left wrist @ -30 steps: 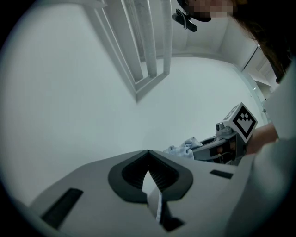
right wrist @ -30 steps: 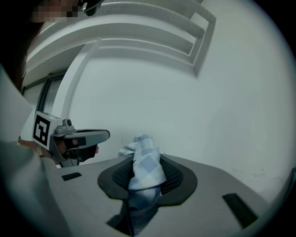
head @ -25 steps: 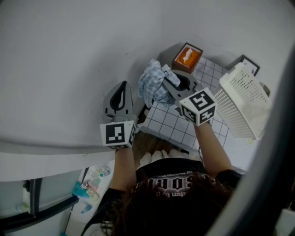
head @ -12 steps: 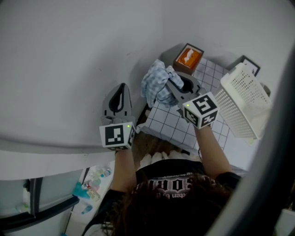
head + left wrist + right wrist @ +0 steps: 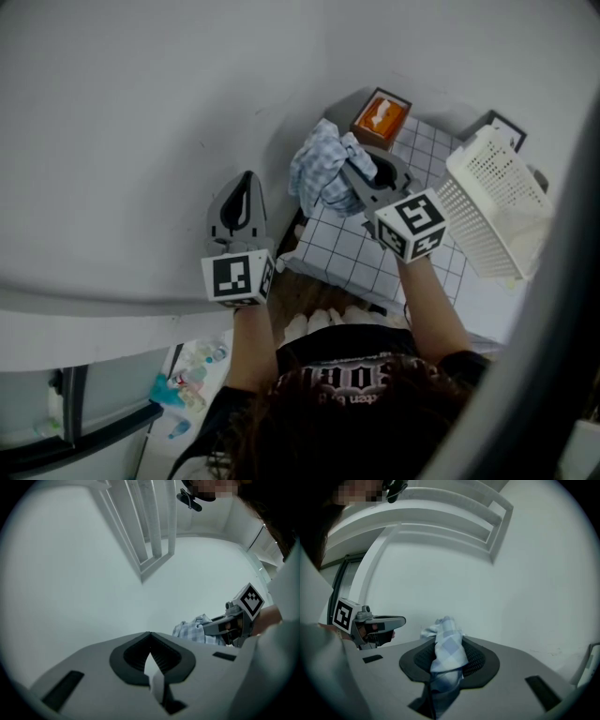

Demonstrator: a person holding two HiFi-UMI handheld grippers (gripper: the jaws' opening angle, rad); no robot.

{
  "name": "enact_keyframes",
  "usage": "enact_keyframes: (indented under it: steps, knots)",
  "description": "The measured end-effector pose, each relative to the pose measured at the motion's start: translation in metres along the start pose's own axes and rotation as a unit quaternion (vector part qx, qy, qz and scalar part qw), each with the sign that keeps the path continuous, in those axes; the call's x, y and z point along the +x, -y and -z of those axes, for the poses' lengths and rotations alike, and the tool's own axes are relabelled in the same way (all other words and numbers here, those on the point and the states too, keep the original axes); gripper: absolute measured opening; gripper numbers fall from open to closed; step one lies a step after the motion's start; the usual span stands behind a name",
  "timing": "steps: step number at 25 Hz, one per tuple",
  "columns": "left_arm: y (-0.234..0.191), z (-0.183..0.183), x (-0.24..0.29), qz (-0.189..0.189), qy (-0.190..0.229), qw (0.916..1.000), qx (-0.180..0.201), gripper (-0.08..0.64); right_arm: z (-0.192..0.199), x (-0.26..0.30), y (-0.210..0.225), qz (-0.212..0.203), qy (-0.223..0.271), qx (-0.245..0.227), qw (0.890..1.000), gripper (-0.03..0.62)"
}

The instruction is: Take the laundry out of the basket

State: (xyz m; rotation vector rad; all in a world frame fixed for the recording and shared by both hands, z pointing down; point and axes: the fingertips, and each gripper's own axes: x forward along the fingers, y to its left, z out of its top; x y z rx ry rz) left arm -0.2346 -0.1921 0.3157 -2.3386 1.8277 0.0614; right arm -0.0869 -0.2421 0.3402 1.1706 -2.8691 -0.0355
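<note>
Cloth [image 5: 319, 169]: soft woven fabric, blue/white check, crumpled. Basket [image 5: 497, 202]: white perforated plastic, slight sheen. Left gripper [image 5: 149, 633] & right gripper [image 5: 447, 638]: fingers [image 5: 93, 665] matt grey plastic, dark ribbed pads [image 5: 133, 656]. Box [image 5: 382, 117]: orange, prob. cardboard. Wall [image 5: 141, 112]: smooth matt white.

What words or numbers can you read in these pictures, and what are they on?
No text here is clear enough to read.
Black shirt: white print, too blurred to read.
Orange box: a white picture, no readable words.
Left marker cube and right marker cube: black-and-white square patterns, not words.
</note>
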Motion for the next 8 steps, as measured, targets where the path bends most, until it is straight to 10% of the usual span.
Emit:
enact_keyframes:
  steps: [8]
  knots:
    - [0.0002, -0.0003, 0.0002, 0.002, 0.001, 1.0000, -0.001, 0.000, -0.0024, -0.0031, 0.0026, 0.007, 0.000, -0.004, 1.000, 0.115]
